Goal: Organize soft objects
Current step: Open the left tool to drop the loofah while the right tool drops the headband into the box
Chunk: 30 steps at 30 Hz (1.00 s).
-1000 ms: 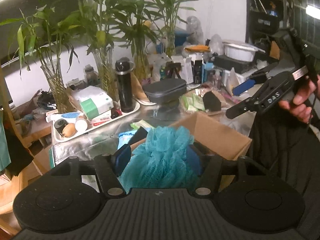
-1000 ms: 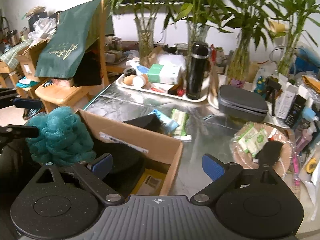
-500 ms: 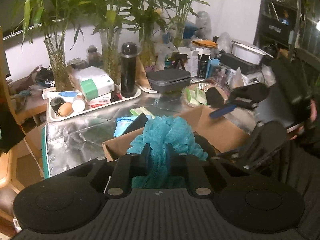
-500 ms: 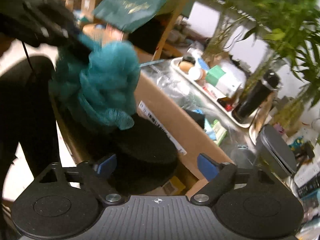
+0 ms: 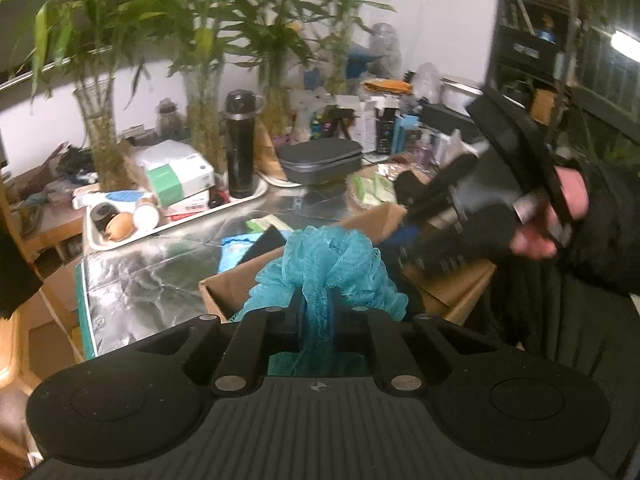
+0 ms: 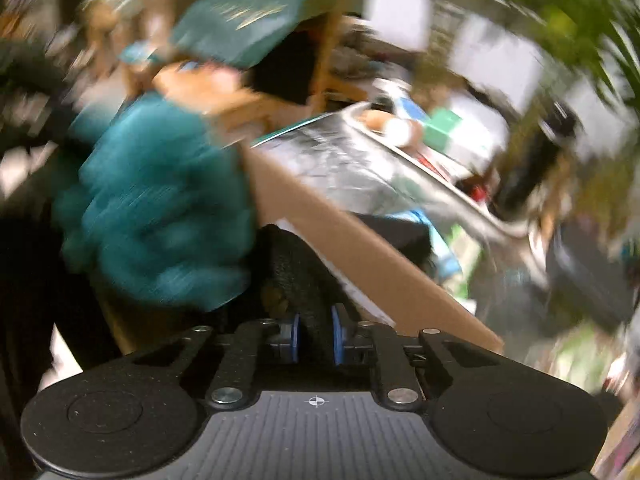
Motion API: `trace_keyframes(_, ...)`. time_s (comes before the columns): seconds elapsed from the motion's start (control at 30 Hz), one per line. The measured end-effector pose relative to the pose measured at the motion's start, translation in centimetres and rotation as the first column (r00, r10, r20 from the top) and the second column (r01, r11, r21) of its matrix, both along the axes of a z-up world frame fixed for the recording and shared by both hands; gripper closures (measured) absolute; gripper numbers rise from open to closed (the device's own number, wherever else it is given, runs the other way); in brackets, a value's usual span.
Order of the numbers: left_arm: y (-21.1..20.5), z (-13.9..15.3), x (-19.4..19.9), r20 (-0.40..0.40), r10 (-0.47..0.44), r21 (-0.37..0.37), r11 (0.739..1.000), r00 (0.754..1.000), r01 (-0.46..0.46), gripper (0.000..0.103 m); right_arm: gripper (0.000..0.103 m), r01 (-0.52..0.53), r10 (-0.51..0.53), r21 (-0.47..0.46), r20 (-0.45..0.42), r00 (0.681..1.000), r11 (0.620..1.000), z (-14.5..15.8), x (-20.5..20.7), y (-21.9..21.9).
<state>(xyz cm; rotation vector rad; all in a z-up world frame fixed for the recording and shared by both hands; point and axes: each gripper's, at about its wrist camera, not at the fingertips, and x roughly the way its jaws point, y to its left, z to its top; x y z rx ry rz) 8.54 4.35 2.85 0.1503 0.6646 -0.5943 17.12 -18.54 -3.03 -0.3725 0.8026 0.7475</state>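
My left gripper (image 5: 318, 316) is shut on a teal mesh bath pouf (image 5: 332, 256) and holds it over the near corner of an open cardboard box (image 5: 452, 284). The pouf also shows in the blurred right wrist view (image 6: 160, 208), at the box's left. My right gripper (image 6: 314, 338) is shut on a black soft item (image 6: 304, 276) that lies inside the cardboard box (image 6: 360, 248). In the left wrist view the right gripper (image 5: 408, 240) reaches down into the box from the right, held by a gloved hand.
The foil-covered table (image 5: 152, 276) carries a white tray (image 5: 240, 200) with a black flask (image 5: 240, 144), vases of bamboo (image 5: 100, 136), a grey case (image 5: 320, 160) and packets. A wooden chair with a green cloth (image 6: 256, 12) stands at the left.
My left gripper shut on the teal pouf. My right gripper swung down into the box and shut on the black soft item; its view is now motion-blurred.
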Motion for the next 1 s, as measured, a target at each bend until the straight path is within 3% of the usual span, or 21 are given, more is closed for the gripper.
trace_keyframes(0.1, -0.8, -0.2, -0.2, 0.011, -0.046, 0.024, 0.999, 0.999, 0.046, 0.091, 0.085, 0.083, -0.081, 0.039, -0.05, 0.995, 0.996, 0.1, 1.1, -1.1)
trace_keyframes(0.2, -2.0, -0.5, 0.1, 0.026, -0.064, 0.048, 0.997, 0.998, 0.063, 0.074, 0.076, 0.088, -0.081, 0.09, -0.085, 0.993, 0.992, 0.5, 1.3, -1.4)
trace_keyframes(0.23, -2.2, -0.6, 0.2, 0.026, -0.074, 0.046, 0.996, 0.997, 0.072, 0.069, 0.068, 0.089, -0.081, 0.103, -0.085, 0.993, 0.991, 0.7, 1.3, -1.5)
trace_keyframes(0.3, -2.2, -0.5, 0.2, 0.024, -0.077, 0.012, 0.997, 0.997, 0.077, 0.043, 0.045, 0.092, -0.084, 0.134, -0.065, 0.994, 0.987, 1.6, 0.7, -2.0)
trace_keyframes(0.33, -2.1, -0.3, 0.2, 0.029, -0.074, -0.012, 0.997, 0.997, 0.074, 0.039, 0.029, 0.091, -0.085, 0.149, -0.05, 0.995, 0.985, 2.1, 0.3, -2.3)
trace_keyframes(0.37, -1.8, -0.1, -0.1, 0.036, -0.072, -0.03, 0.997, 0.997, 0.073, 0.038, 0.021, 0.09, -0.086, 0.162, -0.034, 0.996, 0.983, 2.6, 0.1, -2.6)
trace_keyframes(0.77, -0.9, 0.1, 0.3, 0.058, 0.035, 0.017, 0.999, 0.998, -0.036, 0.038, 0.003, 0.214, -0.224, 0.199, 0.028, 0.974, 0.956, 4.7, 0.1, -6.9)
trace_keyframes(1.0, -0.7, -0.4, 1.9, 0.058, 0.141, 0.073, 0.987, 0.988, -0.145, 0.038, 0.0, 0.338, -0.336, 0.195, -0.042, 0.941, 0.921, 3.4, 1.6, -7.8)
